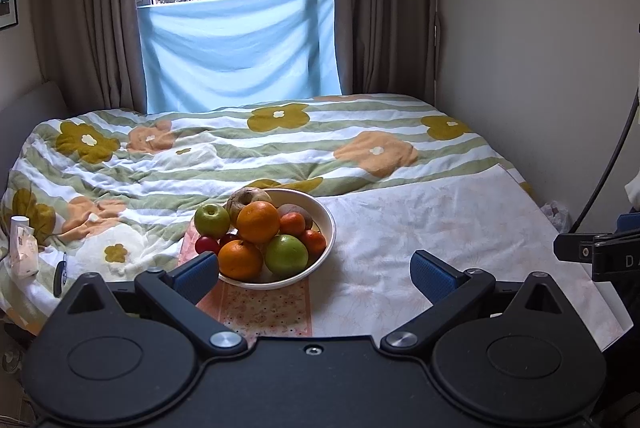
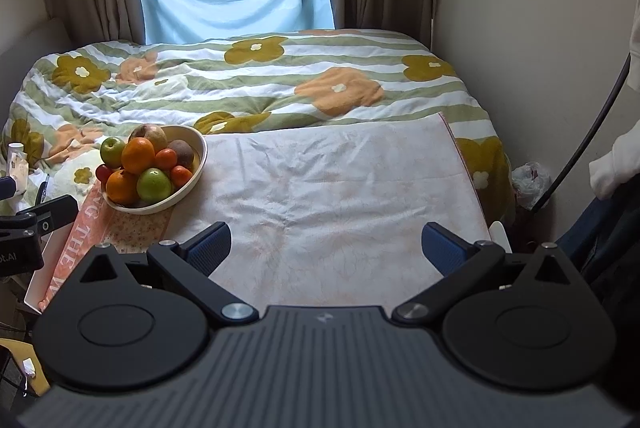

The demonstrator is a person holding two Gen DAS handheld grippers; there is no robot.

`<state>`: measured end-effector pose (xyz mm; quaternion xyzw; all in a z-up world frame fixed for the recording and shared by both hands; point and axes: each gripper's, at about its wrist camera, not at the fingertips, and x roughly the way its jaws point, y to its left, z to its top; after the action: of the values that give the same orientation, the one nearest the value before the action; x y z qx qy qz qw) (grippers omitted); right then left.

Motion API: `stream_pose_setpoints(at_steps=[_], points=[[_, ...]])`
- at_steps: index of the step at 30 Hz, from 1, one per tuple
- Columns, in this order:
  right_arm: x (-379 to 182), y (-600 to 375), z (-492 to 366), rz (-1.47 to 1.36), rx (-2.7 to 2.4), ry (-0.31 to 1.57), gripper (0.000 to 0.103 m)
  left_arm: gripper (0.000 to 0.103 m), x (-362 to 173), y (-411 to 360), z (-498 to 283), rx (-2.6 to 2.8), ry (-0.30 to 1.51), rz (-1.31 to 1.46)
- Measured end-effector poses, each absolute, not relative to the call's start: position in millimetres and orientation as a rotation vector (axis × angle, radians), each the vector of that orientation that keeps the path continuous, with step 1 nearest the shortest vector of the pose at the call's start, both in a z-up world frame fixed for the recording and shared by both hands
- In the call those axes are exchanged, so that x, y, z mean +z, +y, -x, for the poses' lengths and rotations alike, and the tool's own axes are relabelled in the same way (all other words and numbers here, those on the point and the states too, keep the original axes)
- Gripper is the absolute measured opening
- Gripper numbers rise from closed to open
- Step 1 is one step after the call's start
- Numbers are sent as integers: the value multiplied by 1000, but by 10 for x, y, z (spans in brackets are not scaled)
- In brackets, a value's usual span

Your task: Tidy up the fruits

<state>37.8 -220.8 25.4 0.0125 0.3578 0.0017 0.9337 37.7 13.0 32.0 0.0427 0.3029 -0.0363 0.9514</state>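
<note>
All the fruit sits heaped in the white bowl (image 1: 326, 228) at the near left of the pale cloth (image 1: 440, 248) spread over the bed: 2 green apples (image 1: 286, 254), 2 large oranges (image 1: 258, 221), some small mandarins (image 1: 292, 223), red fruits (image 1: 207, 245) and brown ones at the back, a pile that fits either fruit gathered up or fruit waiting to be laid out. The left gripper (image 1: 314, 270) hangs low just in front of the bowl with its blue pads spread wide and holding nothing, likely so a round fruit could fit between them. The right gripper (image 2: 326, 248), equally wide and empty, faces the bare stretch of cloth, well apart from the bowl.
</note>
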Motion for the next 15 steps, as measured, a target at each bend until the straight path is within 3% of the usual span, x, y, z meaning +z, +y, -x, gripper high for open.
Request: stream_pose_setpoints(at_steps=[15], points=[[262,-2153,-354,-26,12,733,103,103,313,182,-345,-66,622,-79]])
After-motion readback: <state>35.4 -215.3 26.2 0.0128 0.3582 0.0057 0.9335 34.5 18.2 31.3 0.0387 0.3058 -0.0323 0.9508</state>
